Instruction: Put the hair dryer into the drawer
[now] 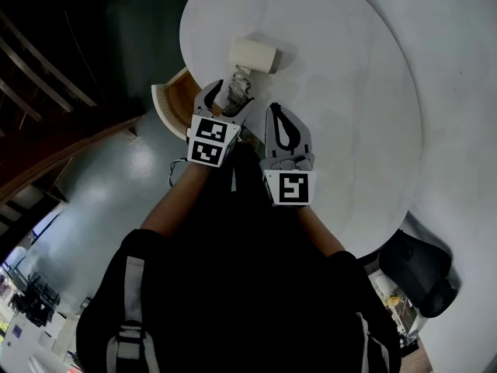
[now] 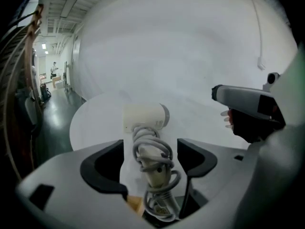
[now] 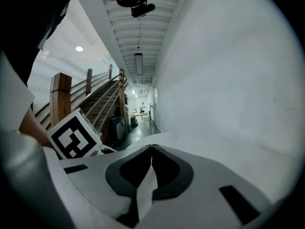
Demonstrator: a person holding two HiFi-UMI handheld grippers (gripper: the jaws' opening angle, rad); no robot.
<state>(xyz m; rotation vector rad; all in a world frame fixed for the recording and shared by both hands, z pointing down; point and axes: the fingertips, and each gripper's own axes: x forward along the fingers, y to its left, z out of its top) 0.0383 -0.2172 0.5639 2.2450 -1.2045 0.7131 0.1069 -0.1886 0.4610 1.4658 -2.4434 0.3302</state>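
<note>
Head view: the hair dryer (image 1: pixel 252 57) lies on the round white table (image 1: pixel 349 92) near its edge, well short of any drawer; your left gripper (image 1: pixel 231 98) reaches over the dryer's handle, and your right gripper (image 1: pixel 278 115) sits just beside it, over the table. A wooden piece (image 1: pixel 172 99) shows at the table's edge. Left gripper view: your jaws stand wide apart, with the handle and its wrapped cord (image 2: pixel 151 147) between them, and neither pad presses on it. Right gripper view: your jaws meet at their tips and hold nothing; bare tabletop lies ahead.
</note>
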